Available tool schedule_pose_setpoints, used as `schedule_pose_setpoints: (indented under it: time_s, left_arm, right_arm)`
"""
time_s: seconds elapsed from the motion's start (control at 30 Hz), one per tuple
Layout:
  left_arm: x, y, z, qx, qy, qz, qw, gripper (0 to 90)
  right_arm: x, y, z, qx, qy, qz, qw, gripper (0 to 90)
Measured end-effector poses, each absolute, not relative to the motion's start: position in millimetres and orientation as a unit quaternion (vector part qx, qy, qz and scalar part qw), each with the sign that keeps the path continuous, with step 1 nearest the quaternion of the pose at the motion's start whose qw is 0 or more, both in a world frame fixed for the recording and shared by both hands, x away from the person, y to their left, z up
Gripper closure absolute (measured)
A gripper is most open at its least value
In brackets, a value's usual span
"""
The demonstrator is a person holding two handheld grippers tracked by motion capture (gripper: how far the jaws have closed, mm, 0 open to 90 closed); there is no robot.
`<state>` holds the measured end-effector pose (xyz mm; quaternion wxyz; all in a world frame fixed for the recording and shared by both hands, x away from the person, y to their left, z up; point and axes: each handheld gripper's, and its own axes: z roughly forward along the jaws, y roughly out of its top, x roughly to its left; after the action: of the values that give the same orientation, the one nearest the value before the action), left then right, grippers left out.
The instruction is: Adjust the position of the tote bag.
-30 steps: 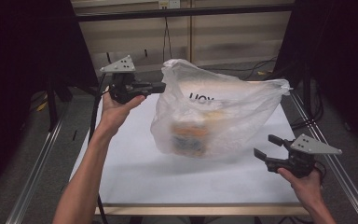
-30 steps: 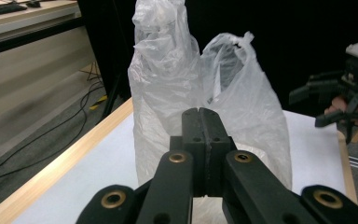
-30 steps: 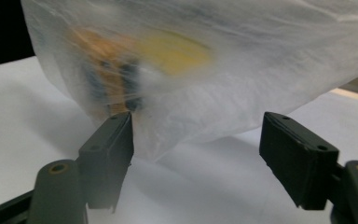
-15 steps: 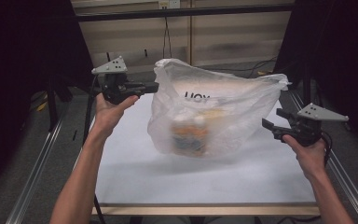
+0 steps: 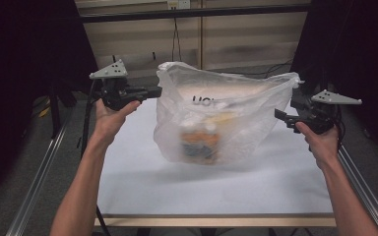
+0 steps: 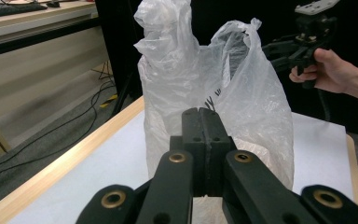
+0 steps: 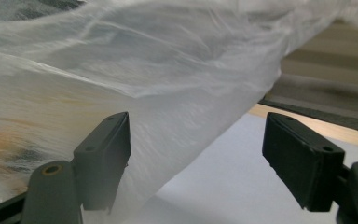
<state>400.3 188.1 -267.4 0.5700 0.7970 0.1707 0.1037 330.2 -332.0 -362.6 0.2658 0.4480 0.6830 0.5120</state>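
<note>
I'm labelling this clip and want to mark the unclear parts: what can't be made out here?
- What is in the plastic bag: in the high view the cloudy film blurs an orange and white pack; its print is unreadable.
- The bag's black lettering: folds cut it off.
- Whether the left gripper pinches the bag's edge: in the left gripper view the shut jaws cover that spot.

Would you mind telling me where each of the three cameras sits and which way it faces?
High view: above the person's side, facing forward and down on the table; both forearms, left gripper, right gripper.
Left gripper view: on the left gripper, along its shut jaws toward the plastic bag; the right hand shows beyond.
Right gripper view: along its open jaws, close to the bag.
All share the bag.
</note>
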Motion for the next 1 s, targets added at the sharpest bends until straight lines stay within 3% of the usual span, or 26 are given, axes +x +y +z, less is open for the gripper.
schedule_pose_setpoints:
  time_s: [0.07, 0.17, 0.43, 1.0]
  left_arm:
    - [401, 189, -267, 0.795, 0.172, 0.103, 0.572, 90.0]
    - [400, 190, -268, 0.795, 0.172, 0.103, 0.573, 90.0]
    - [397, 202, -275, 0.786, 0.185, 0.106, 0.580, 90.0]
    - [370, 250, -303, 0.764, 0.214, 0.113, 0.599, 90.0]
  right_arm:
    - [334, -331, -362, 0.444, 0.684, 0.517, 0.258, 29.3]
    - [338, -326, -357, 0.434, 0.681, 0.533, 0.252, 49.4]
    - [333, -311, -340, 0.391, 0.689, 0.570, 0.218, 90.0]
    - [313, -277, -324, 0.335, 0.706, 0.597, 0.182, 90.0]
